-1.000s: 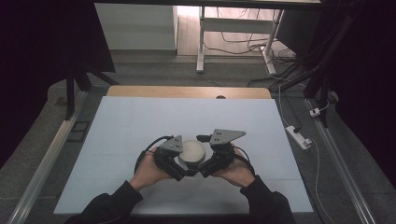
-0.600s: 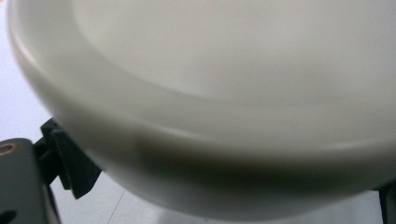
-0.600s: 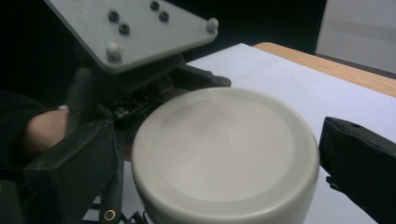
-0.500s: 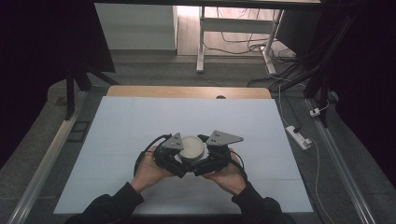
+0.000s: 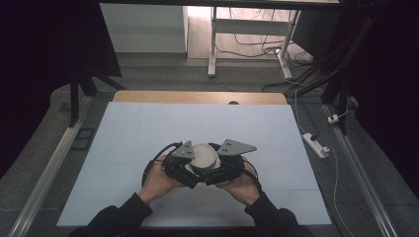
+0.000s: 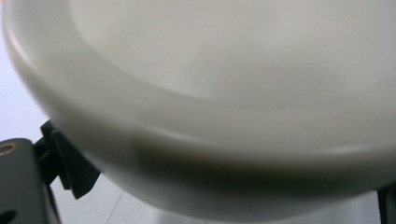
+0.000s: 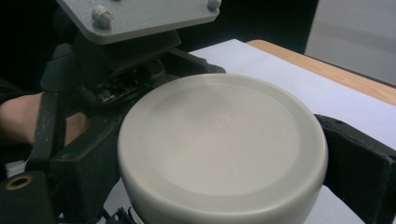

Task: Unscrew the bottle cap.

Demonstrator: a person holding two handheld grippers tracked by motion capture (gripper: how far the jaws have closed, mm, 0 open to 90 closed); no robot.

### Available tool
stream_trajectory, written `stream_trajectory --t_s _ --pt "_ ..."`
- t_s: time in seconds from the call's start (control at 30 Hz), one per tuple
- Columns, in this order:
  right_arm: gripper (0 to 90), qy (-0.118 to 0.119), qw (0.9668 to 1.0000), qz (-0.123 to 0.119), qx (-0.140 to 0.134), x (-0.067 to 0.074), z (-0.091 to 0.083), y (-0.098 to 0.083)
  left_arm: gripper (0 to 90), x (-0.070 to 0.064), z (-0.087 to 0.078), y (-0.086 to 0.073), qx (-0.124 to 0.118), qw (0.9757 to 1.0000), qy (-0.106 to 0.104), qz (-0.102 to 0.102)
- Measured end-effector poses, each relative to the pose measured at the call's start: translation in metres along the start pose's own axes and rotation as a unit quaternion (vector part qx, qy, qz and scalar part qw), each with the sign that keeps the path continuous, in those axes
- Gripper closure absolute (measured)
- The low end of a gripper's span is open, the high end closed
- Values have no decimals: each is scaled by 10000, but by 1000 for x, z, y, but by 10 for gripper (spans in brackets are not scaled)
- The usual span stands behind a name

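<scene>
Both tongs meet at the middle of the bench, close to the person's edge. The right tongs (image 7: 224, 186) sit clamped on a round cream lid (image 7: 219, 140), one black jaw pressed against each side of its rim. The left tongs (image 5: 190, 165) press in at the lid (image 5: 204, 154) from the other side, but whether their jaws are apart or closed on it I cannot tell: in the left gripper view the lid (image 6: 219, 102) looms so close and blurred that it covers them.

Compared with a second ago, the pair of tongs and the lid have crept slightly nearer the person, and the hands have drawn in a little; the grip itself looks unchanged.

The lid lies flat, top up, held between the two tongs just above or on the white sheet (image 5: 148, 128) that covers the bench (image 5: 197, 97); its underside is hidden, so I cannot say which. Whatever sits beneath the lid is hidden too.

Beyond the bench stand a white table frame (image 5: 213, 44) and loose cables on the floor, and a white power strip (image 5: 316, 144) lies to the right, well apart from the work. The sleeves are cut off at the bottom edge.
</scene>
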State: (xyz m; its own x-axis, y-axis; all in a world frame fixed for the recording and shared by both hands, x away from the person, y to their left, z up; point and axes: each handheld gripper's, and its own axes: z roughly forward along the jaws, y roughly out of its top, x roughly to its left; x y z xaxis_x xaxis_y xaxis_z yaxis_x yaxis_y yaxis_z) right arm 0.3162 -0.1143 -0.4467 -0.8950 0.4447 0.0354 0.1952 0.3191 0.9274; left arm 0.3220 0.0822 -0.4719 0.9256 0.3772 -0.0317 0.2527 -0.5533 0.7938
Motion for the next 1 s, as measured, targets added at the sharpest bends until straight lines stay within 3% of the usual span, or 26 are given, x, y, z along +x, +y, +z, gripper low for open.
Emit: stream_trajectory --t_s 0.03,0.17,0.3,0.43,0.57,0.7,0.8,0.9,1.0 --pt "72 188 9998 -24 8 -3 -1 0 75 0 0 0 -28 9999 -99 33" --pt "72 565 9984 -80 20 -9 -4 0 75 1 -1 -1 -38 9993 -339 140" --pt "72 987 9950 -147 48 -15 -6 -1 75 1 0 -1 -30 9980 -578 266" --pt "72 1396 9899 -231 45 -21 -7 -3 75 0 1 -1 -9 9961 -799 375" --pt "71 1818 9827 -352 57 -26 -8 -6 75 -3 3 -1 59 9941 -963 505" --pt "70 2058 9776 -435 91 -29 -9 -8 75 -5 6 -1 100 9934 -993 573" --pt "69 2029 9782 -440 91 -29 -9 -8 75 -5 6 -1 77 9939 -965 529" --pt "0 1596 9869 -233 -4 -26 -9 -5 75 -1 1 -1 -44 9961 -803 375" --pt "0 1281 9917 -117 -79 -24 -10 -1 75 3 -2 -2 -122 9977 -621 232"
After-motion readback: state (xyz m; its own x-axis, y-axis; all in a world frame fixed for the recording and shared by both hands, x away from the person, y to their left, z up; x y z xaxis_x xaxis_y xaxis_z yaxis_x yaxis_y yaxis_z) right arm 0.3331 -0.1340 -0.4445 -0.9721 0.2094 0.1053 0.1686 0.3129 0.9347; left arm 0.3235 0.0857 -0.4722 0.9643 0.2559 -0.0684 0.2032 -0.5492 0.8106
